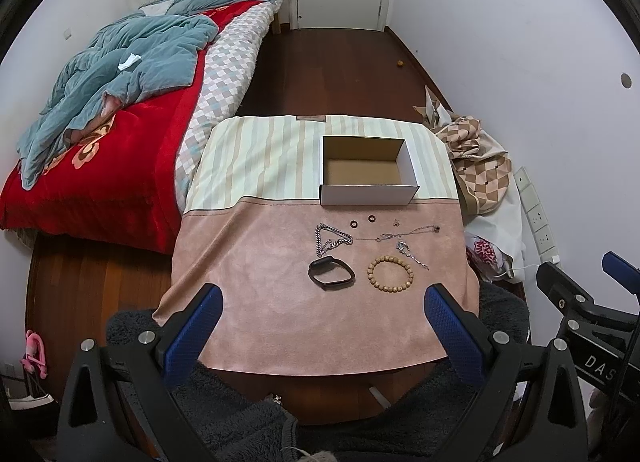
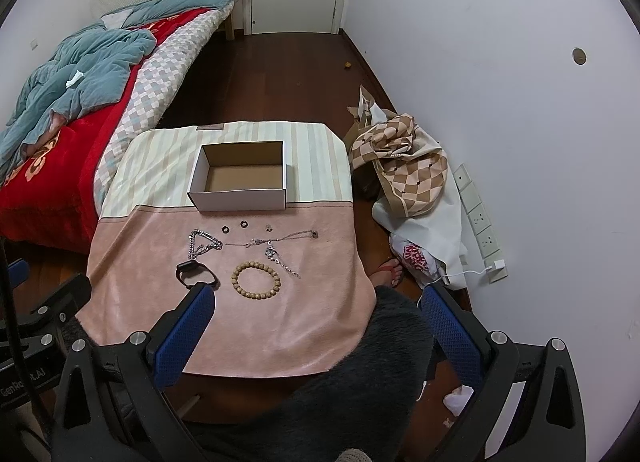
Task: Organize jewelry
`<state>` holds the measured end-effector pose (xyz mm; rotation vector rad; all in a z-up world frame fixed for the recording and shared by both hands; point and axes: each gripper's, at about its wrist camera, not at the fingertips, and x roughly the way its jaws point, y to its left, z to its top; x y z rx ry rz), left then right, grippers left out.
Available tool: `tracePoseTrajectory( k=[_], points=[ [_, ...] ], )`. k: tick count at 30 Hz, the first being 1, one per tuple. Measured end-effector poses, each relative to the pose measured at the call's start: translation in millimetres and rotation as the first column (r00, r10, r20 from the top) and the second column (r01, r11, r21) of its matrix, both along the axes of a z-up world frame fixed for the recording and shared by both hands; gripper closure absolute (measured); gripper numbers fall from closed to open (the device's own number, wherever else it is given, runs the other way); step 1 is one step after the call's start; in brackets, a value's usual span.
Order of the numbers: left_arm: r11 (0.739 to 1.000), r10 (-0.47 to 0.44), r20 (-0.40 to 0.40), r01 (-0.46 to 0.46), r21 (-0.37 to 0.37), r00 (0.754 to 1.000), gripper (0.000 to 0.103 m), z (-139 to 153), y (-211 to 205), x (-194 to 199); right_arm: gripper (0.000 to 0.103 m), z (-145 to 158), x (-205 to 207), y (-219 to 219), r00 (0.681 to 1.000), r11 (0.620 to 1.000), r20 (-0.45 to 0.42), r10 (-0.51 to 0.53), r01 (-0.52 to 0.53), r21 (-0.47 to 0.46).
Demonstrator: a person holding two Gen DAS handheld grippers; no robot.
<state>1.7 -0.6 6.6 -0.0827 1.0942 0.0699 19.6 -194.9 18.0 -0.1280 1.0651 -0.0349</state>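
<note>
On the cloth-covered table (image 2: pixel 132 246), an open cardboard box (image 2: pixel 239 199) sits toward the far edge. Nearer lie a black wristband (image 2: pixel 197 274), a beaded bracelet (image 2: pixel 256 280) and silver chains (image 2: pixel 204 242). The right gripper (image 2: pixel 320 314) hangs wide apart over the near edge.

Left black two-finger gripper w/ blue textured pads (image 1: pixel 324 304): jaws spread wide, nothing betw. them; held above near edge of the pink suede-like cloth (image 1: pixel 280 302), pointing fwd over it; right black two-finger gripper w/ blue textured pads (image 2: pixel 316 306): jaws wide too, empty; off cloth's near-right corner, its left finger (image 2: pixel 188 326) over cloth.
</note>
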Motion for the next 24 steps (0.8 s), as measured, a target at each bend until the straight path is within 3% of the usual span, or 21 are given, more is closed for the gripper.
tracePoseTrajectory(
  k=[24],
  points=[
    [1.000,-0.007,0.005,0.007,-0.002,1.000,0.000,-1.6,-3.9,-4.1,0.000,-0.7,-2.4,-1.5,1.000,1.000,0.003,-0.001,0.001,-0.003]
  ],
)
